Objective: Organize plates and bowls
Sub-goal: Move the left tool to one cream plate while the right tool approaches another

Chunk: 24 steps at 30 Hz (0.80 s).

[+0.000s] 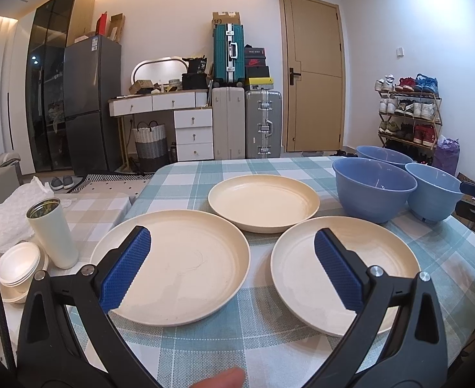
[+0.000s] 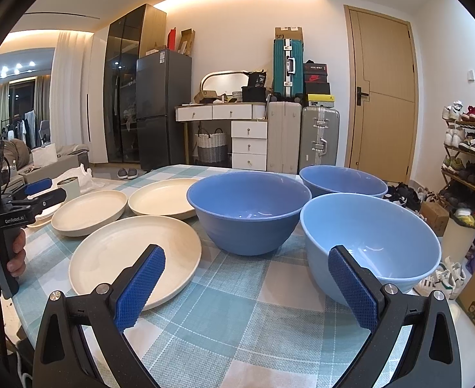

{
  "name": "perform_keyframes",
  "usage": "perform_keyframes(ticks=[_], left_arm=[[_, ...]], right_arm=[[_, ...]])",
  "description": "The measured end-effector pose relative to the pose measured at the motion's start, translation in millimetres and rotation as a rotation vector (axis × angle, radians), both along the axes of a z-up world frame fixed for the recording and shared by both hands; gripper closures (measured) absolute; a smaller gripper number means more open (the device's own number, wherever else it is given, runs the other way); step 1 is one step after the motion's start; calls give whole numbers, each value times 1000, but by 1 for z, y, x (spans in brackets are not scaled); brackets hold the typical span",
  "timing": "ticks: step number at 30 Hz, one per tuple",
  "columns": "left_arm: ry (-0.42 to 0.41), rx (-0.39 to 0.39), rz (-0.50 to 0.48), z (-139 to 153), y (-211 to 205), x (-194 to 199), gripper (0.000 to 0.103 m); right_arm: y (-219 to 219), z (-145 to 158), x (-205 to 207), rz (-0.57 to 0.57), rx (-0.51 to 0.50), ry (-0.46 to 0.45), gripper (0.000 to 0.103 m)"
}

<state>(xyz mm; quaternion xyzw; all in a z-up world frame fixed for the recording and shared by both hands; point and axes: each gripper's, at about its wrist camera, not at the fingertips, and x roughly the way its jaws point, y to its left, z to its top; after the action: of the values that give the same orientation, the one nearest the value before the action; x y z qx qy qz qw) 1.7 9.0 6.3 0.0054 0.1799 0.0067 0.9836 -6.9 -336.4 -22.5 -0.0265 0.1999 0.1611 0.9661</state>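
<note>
Nothing is lifted yet: both tools, left tool (image 1: 232, 273) and right tool (image 2: 247, 286), hover spread apart and empty above the table (image 1: 205, 349), three cream plates (image 1: 176, 266) left of three blue bowls (image 2: 248, 208), so stacking probably starts by gripping a plate's rim.

Plates (image 1: 179, 268): cream, matt, faintly speckled, look like plastic. Bowls (image 2: 248, 208): blue, smooth, semi-gloss w/ light reflections inside, plastic-looking. Tablecloth (image 1: 205, 349): woven cloth, checked, matt, coarse weave visible. Gripper pads (image 1: 125, 273): blue, rubbery, knobbly texture; arms matt black plastic w/ shiny metal pins. Flask (image 1: 54, 234): smooth white satin body, metal rim. Door (image 1: 315, 74): wood-look, matt.
</note>
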Motion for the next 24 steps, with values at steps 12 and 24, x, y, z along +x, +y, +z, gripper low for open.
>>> perform_keyframes(ticks=[12,24], left_arm=[[37,-52,99,11,13,2,2],[51,-71,105,35,16,0,2]], right_arm=[[8,26,3,40,35,20,0],[27,55,16,110,60,103,0]])
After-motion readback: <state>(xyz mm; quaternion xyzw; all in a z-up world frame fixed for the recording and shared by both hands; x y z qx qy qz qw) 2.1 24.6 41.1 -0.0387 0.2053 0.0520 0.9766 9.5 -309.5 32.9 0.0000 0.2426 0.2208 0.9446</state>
